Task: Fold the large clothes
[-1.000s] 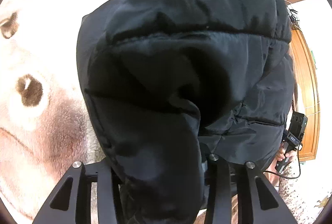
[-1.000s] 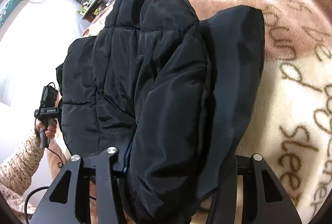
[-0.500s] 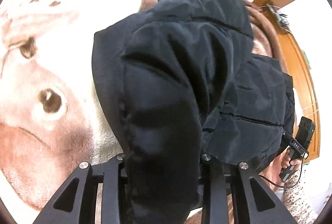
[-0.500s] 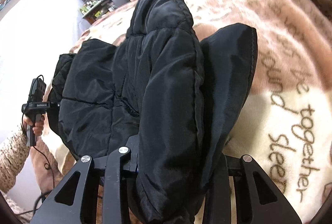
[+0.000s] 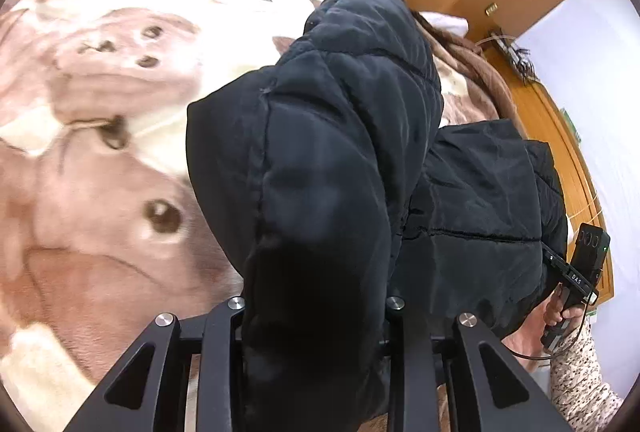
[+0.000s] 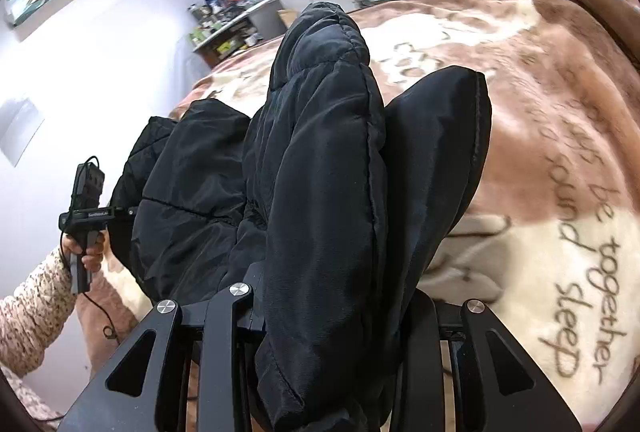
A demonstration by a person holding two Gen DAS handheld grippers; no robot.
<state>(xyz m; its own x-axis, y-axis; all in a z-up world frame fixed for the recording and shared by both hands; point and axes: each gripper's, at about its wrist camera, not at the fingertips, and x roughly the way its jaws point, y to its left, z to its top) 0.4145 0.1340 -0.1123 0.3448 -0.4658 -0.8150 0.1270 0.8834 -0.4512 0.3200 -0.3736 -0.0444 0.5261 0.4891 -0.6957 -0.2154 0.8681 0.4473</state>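
two grippers are pinching the same black quilted puffer jacket, which hangs lifted above the brown and cream plush blanket on the bed. our left gripper has its jaws pressed onto a thick fold of padded fabric, and our right gripper clamps another bunched fold of the jacket. we can read "together" and "sleep" in brown script on the blanket; the words above them are warped and partly covered by the jacket. in the left wrist view the right handset reads "das" on its side, with more tiny print we cannot make out. both pairs of fingertips are buried in fabric.
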